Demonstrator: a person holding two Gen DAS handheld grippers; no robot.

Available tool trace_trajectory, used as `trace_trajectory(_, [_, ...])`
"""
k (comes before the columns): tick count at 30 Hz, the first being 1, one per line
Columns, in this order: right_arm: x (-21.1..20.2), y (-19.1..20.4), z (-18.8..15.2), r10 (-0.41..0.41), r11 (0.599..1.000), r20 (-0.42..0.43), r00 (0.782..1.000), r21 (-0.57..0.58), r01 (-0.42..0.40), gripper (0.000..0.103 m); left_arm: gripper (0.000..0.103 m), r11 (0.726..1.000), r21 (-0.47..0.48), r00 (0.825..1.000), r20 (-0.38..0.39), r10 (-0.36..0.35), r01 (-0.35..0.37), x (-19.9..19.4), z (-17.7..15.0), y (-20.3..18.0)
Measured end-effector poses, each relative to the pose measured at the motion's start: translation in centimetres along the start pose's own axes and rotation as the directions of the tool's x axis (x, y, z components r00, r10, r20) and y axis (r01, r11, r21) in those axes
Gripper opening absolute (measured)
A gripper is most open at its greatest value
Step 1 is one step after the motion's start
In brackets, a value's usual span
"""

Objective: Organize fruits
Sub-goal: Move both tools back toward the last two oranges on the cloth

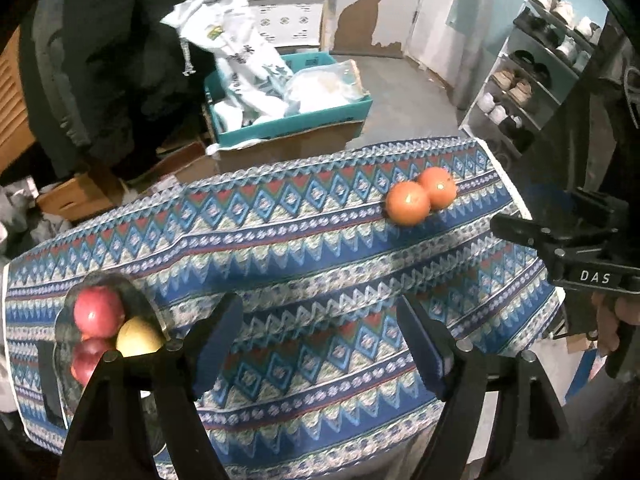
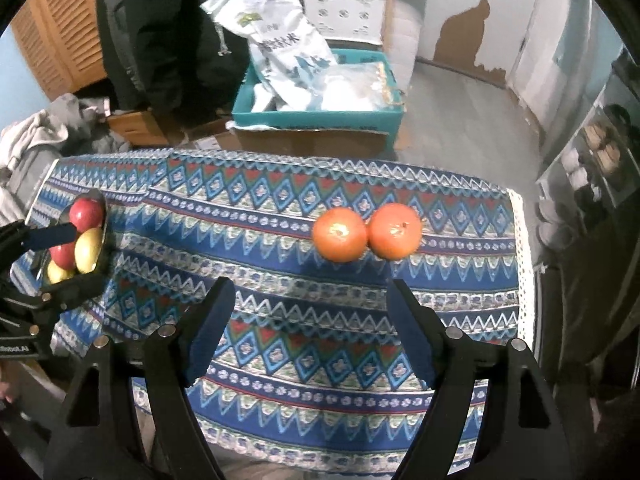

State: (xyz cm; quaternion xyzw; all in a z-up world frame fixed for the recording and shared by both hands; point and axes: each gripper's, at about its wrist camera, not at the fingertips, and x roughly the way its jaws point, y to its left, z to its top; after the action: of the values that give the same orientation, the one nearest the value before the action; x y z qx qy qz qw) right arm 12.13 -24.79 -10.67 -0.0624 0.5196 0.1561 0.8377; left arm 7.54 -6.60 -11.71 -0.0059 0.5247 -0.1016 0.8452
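Two oranges (image 2: 340, 234) (image 2: 395, 231) lie touching side by side on the patterned tablecloth (image 2: 280, 280), toward its right end; they also show in the left wrist view (image 1: 408, 203) (image 1: 437, 188). A shiny plate (image 1: 136, 296) at the left end holds red apples (image 1: 98, 311) and yellow fruits (image 1: 139, 337); it shows in the right wrist view (image 2: 103, 216) too. My right gripper (image 2: 311, 320) is open and empty, just in front of the oranges. My left gripper (image 1: 320, 336) is open and empty, over the cloth beside the plate.
Beyond the table's far edge stands a teal box (image 2: 320, 120) with white bags on a cardboard carton. A shoe rack (image 1: 532, 80) stands at the right. Clothes (image 2: 48, 136) lie at the left. The table's right edge (image 2: 524, 260) is near the oranges.
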Motion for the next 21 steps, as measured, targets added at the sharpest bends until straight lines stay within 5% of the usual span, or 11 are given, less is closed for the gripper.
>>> trace_trajectory(7, [1.4,-3.4,1.8,-0.057,0.996,-0.058,0.997,-0.075,0.053,0.079,0.08,0.999,0.042,1.0,-0.015,-0.018,0.019,2.0,3.3,-2.1])
trace_trajectory(21, [7.6,-8.8,3.6,-0.029,0.993,-0.151,0.988,-0.119,0.011,0.078,0.08,0.99,0.126,0.993,-0.111,-0.044,0.058,10.0,7.4,-5.4])
